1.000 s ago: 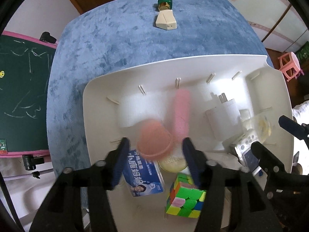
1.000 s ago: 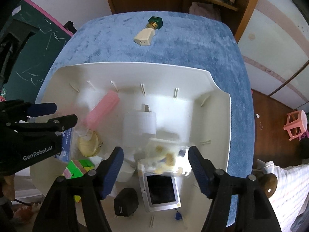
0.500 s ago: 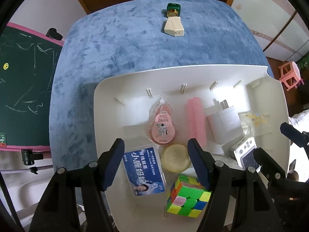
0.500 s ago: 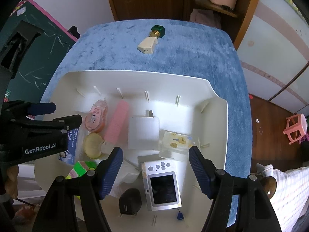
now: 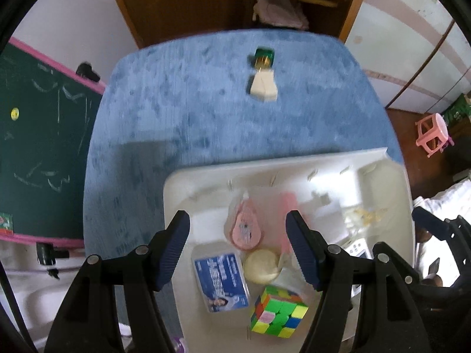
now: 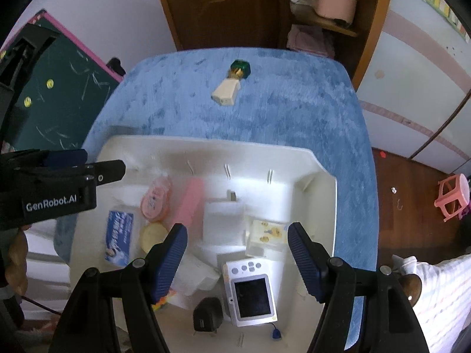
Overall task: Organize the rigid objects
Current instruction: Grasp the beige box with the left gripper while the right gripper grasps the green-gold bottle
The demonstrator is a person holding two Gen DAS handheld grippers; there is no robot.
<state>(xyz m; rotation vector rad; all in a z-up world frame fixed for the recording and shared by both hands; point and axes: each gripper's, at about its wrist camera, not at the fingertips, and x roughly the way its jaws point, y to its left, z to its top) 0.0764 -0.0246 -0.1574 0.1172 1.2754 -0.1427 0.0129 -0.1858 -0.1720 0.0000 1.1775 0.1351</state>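
A white tray (image 5: 176, 194) (image 6: 323, 206) on the blue tabletop holds a pink tape dispenser (image 5: 245, 229) (image 6: 156, 203), a pink bar (image 6: 190, 206), a blue card box (image 5: 220, 279), a round cream tin (image 5: 262, 266), a colour cube (image 5: 278, 313), a white adapter (image 6: 223, 223), a clear case (image 6: 266, 236), a white camera (image 6: 251, 291) and a black charger (image 6: 207, 317). A cream bottle with a green cap (image 5: 263, 81) (image 6: 229, 88) lies on the far tabletop. My left gripper (image 5: 238, 245) is open and empty above the tray's left part. My right gripper (image 6: 237, 260) is open and empty above its right part.
The blue tabletop (image 5: 176, 111) stretches beyond the tray. A green chalkboard with a pink frame (image 5: 35, 147) stands at the left. A wooden door and shelf (image 6: 235, 6) are behind. A pink stool (image 6: 452, 198) stands on the floor at the right.
The pink tape dispenser dropped from my left gripper into the tray beside the pink bar. Both grippers have since pulled up and back, open, so more of the table shows.
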